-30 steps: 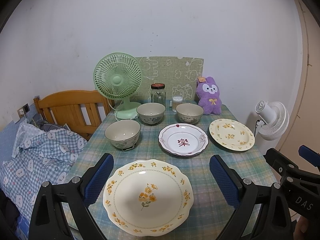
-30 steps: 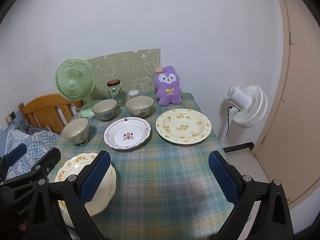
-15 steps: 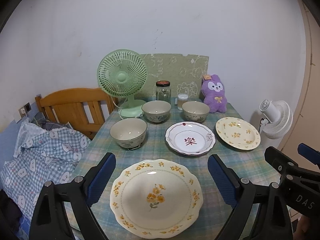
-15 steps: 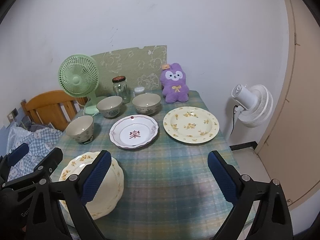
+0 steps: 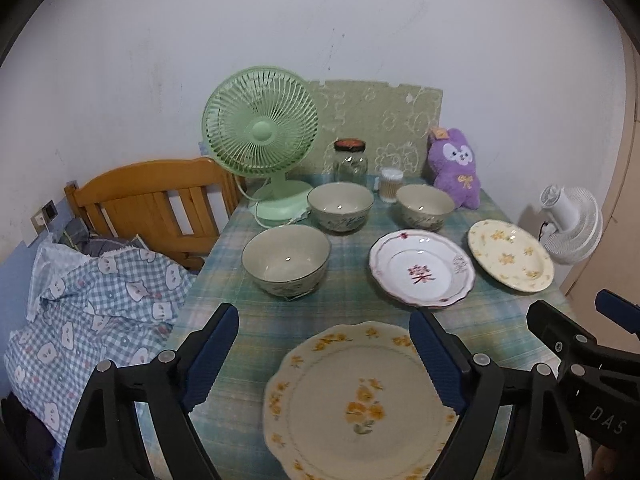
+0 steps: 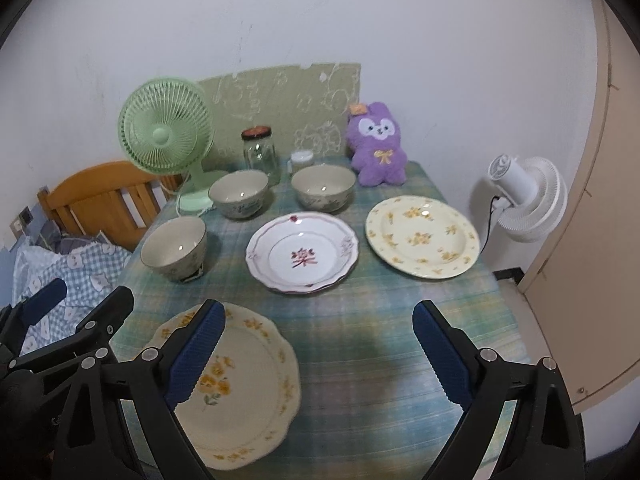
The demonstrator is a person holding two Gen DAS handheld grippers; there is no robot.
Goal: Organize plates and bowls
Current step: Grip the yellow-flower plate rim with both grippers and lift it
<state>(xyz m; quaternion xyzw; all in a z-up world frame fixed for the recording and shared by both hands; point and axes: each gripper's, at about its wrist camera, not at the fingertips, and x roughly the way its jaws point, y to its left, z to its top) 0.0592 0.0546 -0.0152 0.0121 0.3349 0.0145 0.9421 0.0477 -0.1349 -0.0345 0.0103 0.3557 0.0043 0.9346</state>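
On the checked tablecloth (image 5: 352, 308) lie a scalloped yellow-flower plate (image 5: 360, 404) (image 6: 236, 384) at the near edge, a white plate with a red character (image 5: 422, 268) (image 6: 302, 258), and a round yellow-flower plate (image 5: 510, 256) (image 6: 422, 236). Three grey-green bowls (image 5: 286, 260) (image 5: 340, 208) (image 5: 424, 206) stand behind them. My left gripper (image 5: 324, 356) hovers above the near plate's far rim, its jaws wide and closing, pressing on nothing. To its right, my right gripper (image 6: 316, 352) stands open over bare cloth, empty.
At the back stand a green desk fan (image 5: 262, 128), a glass jar (image 5: 351, 162), a small swab tub (image 5: 391, 184) and a purple plush (image 5: 456, 168). A wooden chair (image 5: 148, 196) with checked bedding is on the left. A white floor fan (image 6: 524, 196) and a door are on the right.
Both grippers have moved forward toward the table, so the dishes look larger. The left gripper shifted left, toward the near plate's left side, and its jaws have narrowed a little.
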